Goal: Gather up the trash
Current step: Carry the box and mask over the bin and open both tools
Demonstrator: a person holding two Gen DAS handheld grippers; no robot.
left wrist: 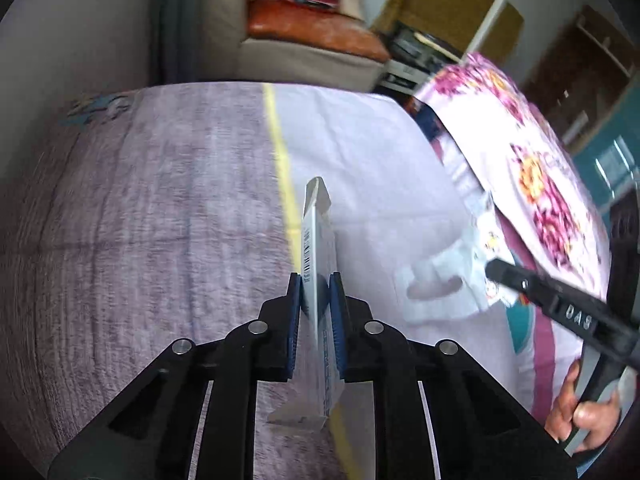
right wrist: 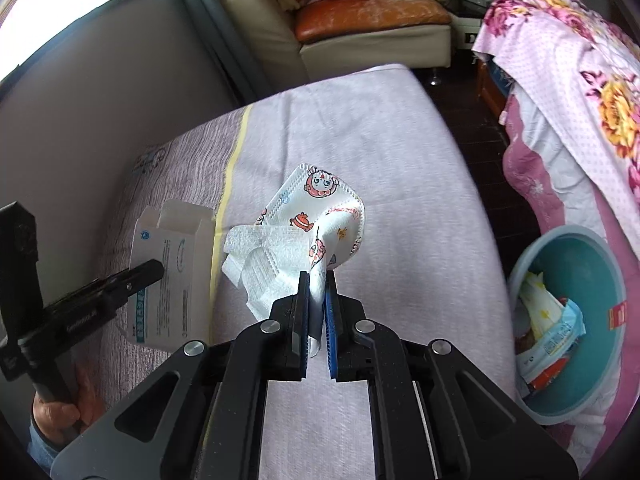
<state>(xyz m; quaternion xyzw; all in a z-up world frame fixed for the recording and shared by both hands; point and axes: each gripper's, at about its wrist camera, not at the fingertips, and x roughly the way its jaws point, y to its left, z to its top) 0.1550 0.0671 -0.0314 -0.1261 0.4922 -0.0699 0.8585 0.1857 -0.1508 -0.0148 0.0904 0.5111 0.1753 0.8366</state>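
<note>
My left gripper (left wrist: 315,280) was clamped on a flattened white carton (left wrist: 317,264), its blue pads pressed against both faces so that I saw the box edge-on. Its long axis ran straight out along my fingers, away from the camera, with one open flap at the far tip and another hanging below the jaws. A barcode ran along the near edge; the blue lettering further down that edge was too blurred for me to read. From my right wrist camera the same carton (right wrist: 172,276) showed its broad face, with a round blue emblem near the top and a vertical blue band of print I could not make out.

My right gripper (right wrist: 318,280) was closed on a corner of a child's face mask (right wrist: 316,208), white with red and orange cartoon figures. The mask stood up from the pads and leaned away and to the left, with a crumpled white tissue-like sheet (right wrist: 260,256) bunched against its left side. On the side of the right gripper (left wrist: 496,270), seen from the left camera, I could read the white letters "DAS".

Both pieces hung above the pale lilac bedspread (right wrist: 380,140), which carried a yellow stripe (left wrist: 280,148). To my right, against the floral quilt (right wrist: 580,92), sat a teal basin (right wrist: 592,264) already holding wrappers (right wrist: 552,336). An armchair with an orange cushion (right wrist: 372,12) stood beyond the bed
</note>
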